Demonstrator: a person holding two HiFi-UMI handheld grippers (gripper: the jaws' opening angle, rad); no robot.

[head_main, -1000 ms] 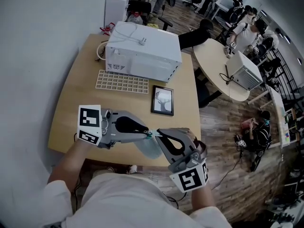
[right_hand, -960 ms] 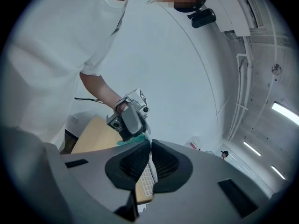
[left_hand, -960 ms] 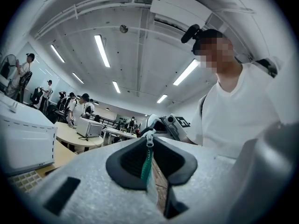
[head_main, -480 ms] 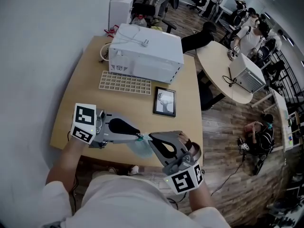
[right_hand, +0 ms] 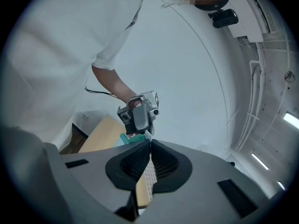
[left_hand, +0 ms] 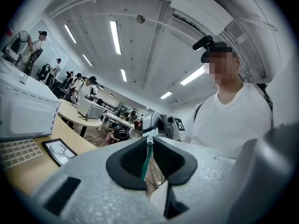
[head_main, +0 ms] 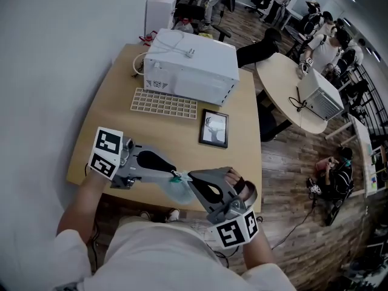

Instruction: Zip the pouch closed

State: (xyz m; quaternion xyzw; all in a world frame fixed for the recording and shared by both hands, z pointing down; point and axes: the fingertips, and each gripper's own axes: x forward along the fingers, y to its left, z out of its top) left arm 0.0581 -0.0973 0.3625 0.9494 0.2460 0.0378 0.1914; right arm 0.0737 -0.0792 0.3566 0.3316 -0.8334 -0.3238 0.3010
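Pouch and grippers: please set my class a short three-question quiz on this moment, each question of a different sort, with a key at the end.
1. True or false: the left gripper stands wide open with nothing between its jaws.
2. In the head view, which thing lies on the table just right of the cream grid tray? A) a mug B) a framed picture C) a laptop
3. Fill in: the pouch has a ____ zip.
Key: 1 false, it is shut on the pouch's zip edge; 2 B; 3 teal.
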